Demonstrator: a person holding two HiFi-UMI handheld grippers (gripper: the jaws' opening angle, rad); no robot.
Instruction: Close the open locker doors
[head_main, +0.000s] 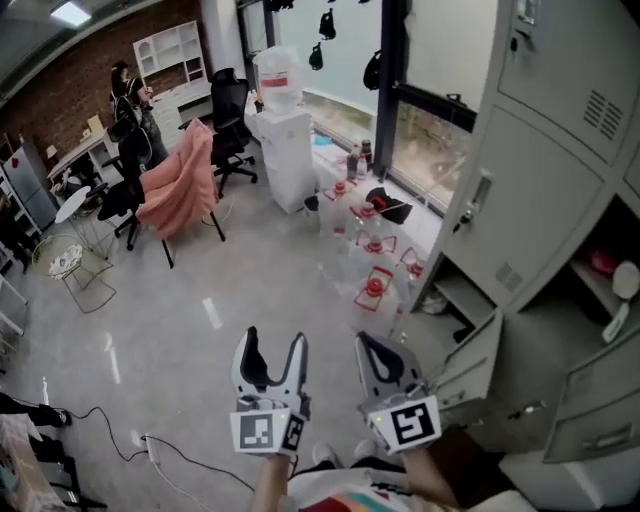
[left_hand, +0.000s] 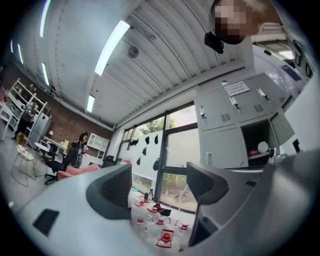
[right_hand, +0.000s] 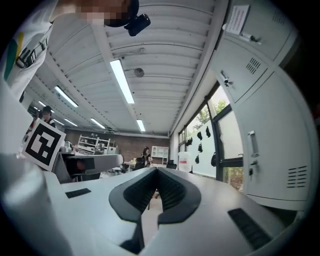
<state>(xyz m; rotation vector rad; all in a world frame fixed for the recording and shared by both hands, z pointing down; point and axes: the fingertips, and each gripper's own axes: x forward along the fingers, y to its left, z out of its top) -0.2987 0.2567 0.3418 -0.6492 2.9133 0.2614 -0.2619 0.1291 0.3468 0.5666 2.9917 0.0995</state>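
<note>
The grey lockers (head_main: 540, 160) fill the right of the head view. One compartment (head_main: 600, 265) stands open with a pink thing and a white thing inside. Below it, two doors (head_main: 472, 368) (head_main: 598, 402) hang open towards me. My left gripper (head_main: 270, 352) is held low in front of me, open and empty. Beside it my right gripper (head_main: 383, 358) is shut on nothing, just left of the nearer open door. In the left gripper view the open gripper (left_hand: 160, 187) points at the window, with the open compartment (left_hand: 257, 145) at right. The right gripper view shows that gripper (right_hand: 156, 192) shut beside closed locker doors (right_hand: 265, 150).
Several water bottles with red caps (head_main: 375, 285) stand on the floor by the window, ahead of the grippers. A white water dispenser (head_main: 280, 130) and office chairs with a pink cloth (head_main: 180, 185) are further back. A cable (head_main: 150, 450) lies at lower left. A person (head_main: 130, 95) stands far off.
</note>
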